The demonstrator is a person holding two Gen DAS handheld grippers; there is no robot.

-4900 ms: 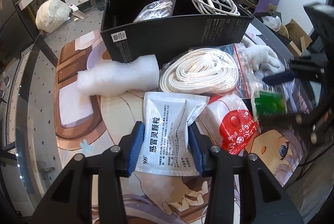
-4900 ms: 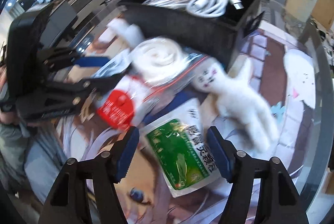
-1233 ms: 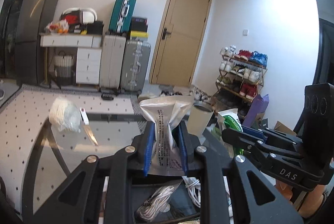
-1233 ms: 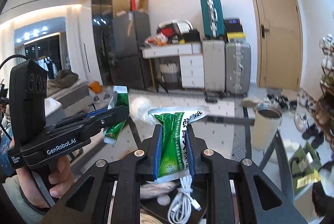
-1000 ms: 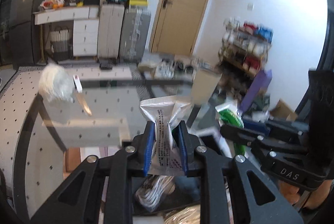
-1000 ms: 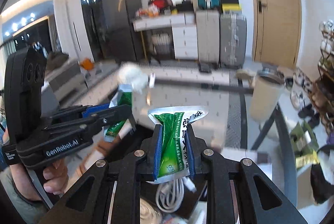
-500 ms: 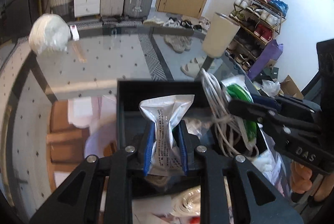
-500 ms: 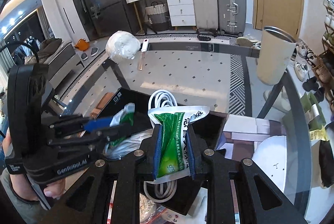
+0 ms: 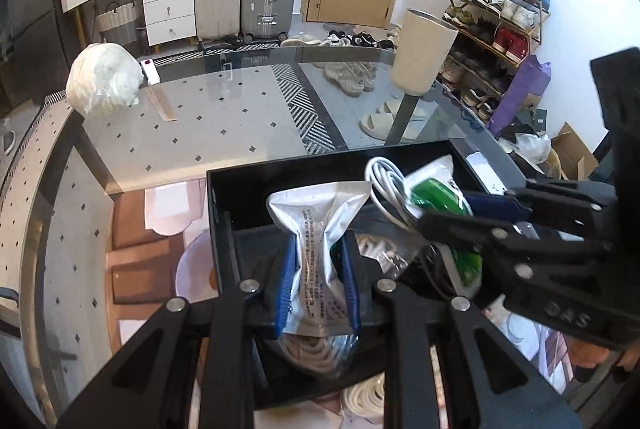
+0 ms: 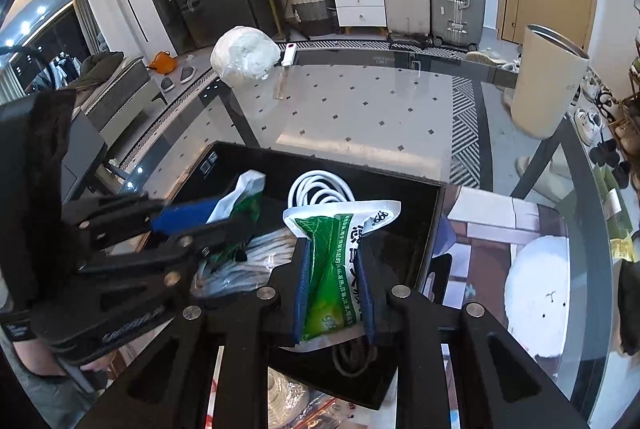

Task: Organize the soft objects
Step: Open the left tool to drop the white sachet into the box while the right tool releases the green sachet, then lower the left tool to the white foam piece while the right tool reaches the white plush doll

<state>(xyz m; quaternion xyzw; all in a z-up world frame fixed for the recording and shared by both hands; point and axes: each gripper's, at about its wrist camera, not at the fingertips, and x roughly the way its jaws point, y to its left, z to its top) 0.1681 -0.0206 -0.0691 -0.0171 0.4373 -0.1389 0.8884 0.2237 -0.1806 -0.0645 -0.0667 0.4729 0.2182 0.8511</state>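
My left gripper (image 9: 318, 281) is shut on a silver-white medicine pouch (image 9: 316, 229) held over the open black box (image 9: 256, 181). My right gripper (image 10: 334, 289) is shut on a green and white medicine pouch (image 10: 336, 257) over the same black box (image 10: 224, 157). Each gripper shows in the other's view: the right gripper (image 9: 476, 207) with its green pouch (image 9: 436, 197), the left gripper (image 10: 192, 219) with its pouch end (image 10: 244, 193). Inside the box lie a coiled white cable (image 10: 320, 189) and a bagged white rope (image 10: 260, 249).
The box stands on a glass table (image 9: 200, 117) with an illustrated mat. A white wrapped bundle (image 10: 244, 61) and a small white remote (image 10: 289, 55) sit at the far edge. A beige bin (image 10: 548, 85), suitcases and a shoe rack (image 9: 496, 29) stand beyond. A bagged rope coil (image 9: 360, 397) lies in front of the box.
Both grippers have tipped down and sunk from facing the room to hanging over the black box, each still clamped on its pouch.
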